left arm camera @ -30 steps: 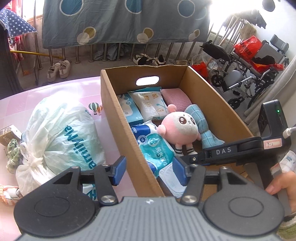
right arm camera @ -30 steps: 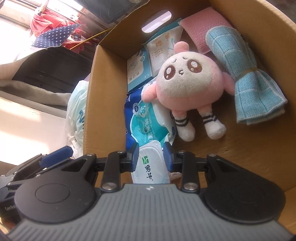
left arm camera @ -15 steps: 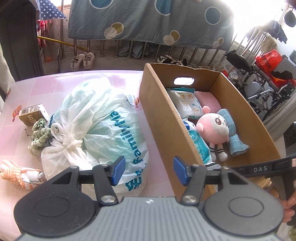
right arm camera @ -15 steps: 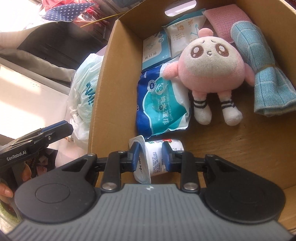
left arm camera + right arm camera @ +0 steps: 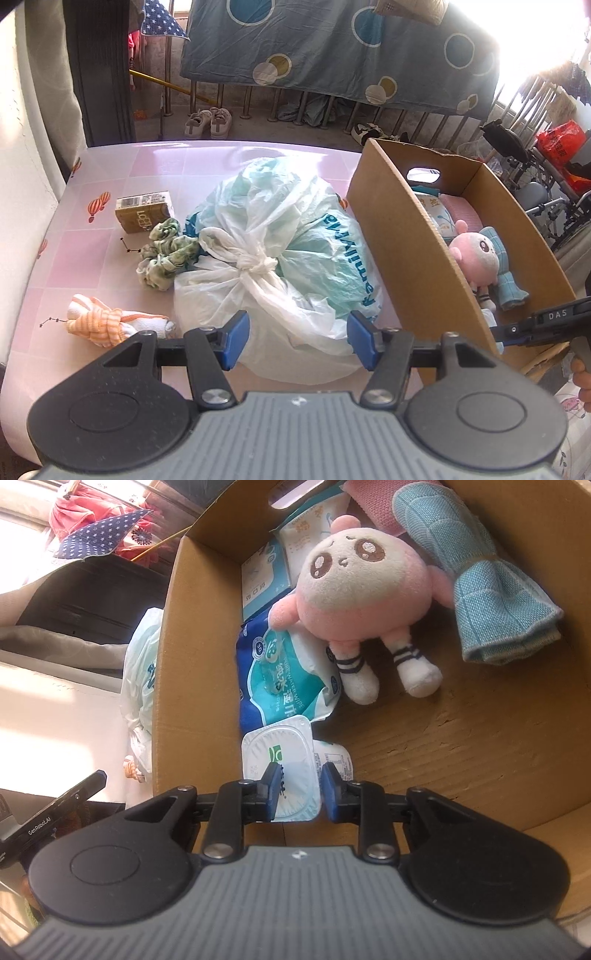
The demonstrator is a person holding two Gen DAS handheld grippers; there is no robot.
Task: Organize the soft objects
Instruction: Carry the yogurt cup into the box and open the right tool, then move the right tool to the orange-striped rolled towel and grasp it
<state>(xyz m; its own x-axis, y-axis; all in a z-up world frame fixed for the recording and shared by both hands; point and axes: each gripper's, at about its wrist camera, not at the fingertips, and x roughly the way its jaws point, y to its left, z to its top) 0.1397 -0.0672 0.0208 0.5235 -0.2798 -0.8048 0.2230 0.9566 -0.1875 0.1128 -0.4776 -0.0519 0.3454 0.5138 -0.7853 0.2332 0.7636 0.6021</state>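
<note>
On the pink table (image 5: 155,166) lie one tied plastic bag (image 5: 280,258), one small carton (image 5: 144,210) at about ten o'clock from it, one green scrunched cloth (image 5: 166,254) and one orange-striped rolled cloth (image 5: 107,319) at eight o'clock. One cardboard box (image 5: 480,738) holds one pink plush toy (image 5: 365,583), one rolled blue towel (image 5: 476,572), one pink cloth (image 5: 373,502) at twelve o'clock, and what look like four wipe or tissue packs, the nearest a white-lidded pack (image 5: 284,753).

Sunlight is flooding a balcony where a dotted blue sheet (image 5: 332,48) is hanging over railings (image 5: 258,99), sneakers (image 5: 208,123) lying below.
</note>
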